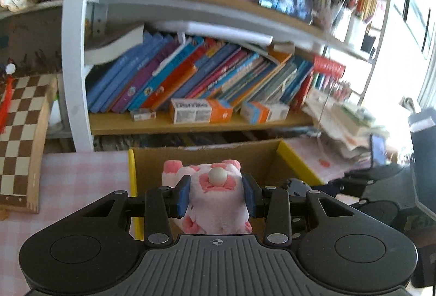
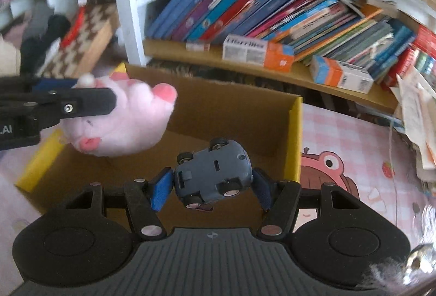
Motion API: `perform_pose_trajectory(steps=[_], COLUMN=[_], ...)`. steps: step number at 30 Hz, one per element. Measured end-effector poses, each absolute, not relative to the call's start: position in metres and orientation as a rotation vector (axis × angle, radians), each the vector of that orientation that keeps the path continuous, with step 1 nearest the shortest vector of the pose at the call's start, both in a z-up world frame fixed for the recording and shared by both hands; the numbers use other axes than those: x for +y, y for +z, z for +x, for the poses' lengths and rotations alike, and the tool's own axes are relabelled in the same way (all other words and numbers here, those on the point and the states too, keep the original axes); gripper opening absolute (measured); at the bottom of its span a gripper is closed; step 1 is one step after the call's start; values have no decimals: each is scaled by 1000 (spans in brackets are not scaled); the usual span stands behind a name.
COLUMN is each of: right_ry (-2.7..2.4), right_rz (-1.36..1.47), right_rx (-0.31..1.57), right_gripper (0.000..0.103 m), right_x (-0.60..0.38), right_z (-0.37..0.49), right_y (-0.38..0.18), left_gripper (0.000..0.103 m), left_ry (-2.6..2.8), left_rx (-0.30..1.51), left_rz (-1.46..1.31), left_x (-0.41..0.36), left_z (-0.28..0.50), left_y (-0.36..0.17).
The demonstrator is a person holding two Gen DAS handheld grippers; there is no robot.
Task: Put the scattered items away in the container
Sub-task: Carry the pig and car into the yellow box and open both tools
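While left tongs (image 1: 216,193) clamp plush (image 1: 215,197), right tongs (image 2: 211,188) clamp car (image 2: 212,173) over box (image 2: 295,137).

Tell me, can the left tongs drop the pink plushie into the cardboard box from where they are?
Probably yes. The left tongs hold the pink plushie over the open cardboard box, and nothing covers the opening. The right tongs with the toy car sit beside it, not underneath.
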State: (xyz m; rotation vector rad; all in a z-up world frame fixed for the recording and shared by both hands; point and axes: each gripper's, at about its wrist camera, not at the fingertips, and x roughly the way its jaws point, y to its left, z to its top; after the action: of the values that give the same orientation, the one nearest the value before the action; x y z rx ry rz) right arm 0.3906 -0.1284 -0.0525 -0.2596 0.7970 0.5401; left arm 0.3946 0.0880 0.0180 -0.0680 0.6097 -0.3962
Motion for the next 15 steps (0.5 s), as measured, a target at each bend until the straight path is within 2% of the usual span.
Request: perform_pose_trajectory(steps=[15], right_ry=[594], right_rz=[-585], right_rx=[822], right_gripper=[61], right_x=[-84], right_z=[409], right_y=[-83], left_gripper=[40], left_ry=[-401], left_rx=[711], left_rz=[49], left_x=[76], left_z=[412], left_y=[-14])
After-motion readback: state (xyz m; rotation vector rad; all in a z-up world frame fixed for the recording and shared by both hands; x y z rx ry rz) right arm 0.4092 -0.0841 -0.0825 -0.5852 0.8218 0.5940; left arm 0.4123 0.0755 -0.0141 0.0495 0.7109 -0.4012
